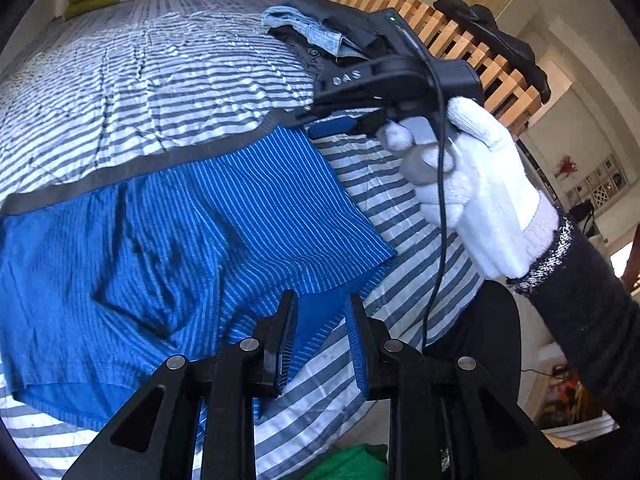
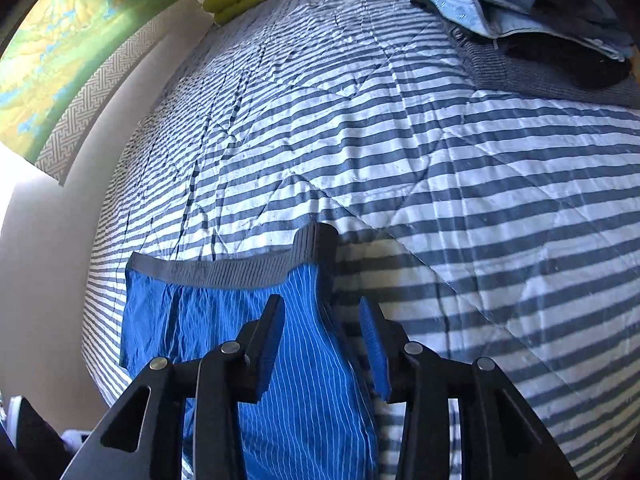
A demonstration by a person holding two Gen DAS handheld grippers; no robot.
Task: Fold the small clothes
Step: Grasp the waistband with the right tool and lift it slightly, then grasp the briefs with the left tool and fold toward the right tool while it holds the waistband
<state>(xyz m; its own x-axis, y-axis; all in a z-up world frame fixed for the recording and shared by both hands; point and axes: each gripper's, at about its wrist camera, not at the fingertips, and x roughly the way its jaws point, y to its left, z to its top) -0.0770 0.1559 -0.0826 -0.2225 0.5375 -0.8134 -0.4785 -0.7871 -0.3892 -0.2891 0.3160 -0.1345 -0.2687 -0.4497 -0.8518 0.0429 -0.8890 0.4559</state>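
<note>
Two black grippers, left [image 1: 320, 336] and right [image 2: 322, 340], hover with jaws apart, gripping nothing, over one blue pinstriped pair of boxer shorts [image 1: 168, 248] spread on a striped quilt [image 2: 440, 160]; one stack of folded clothes [image 2: 532, 20] sits beyond.

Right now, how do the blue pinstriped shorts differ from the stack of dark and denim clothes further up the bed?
The bright blue pinstriped shorts with the grey waistband lie spread out, unfolded; the stack of dark and pale denim clothes is folded and layered. The shorts lie close to the cameras; the stack sits at the bed's far corner. Both rest on the blue-and-white striped quilt.
</note>
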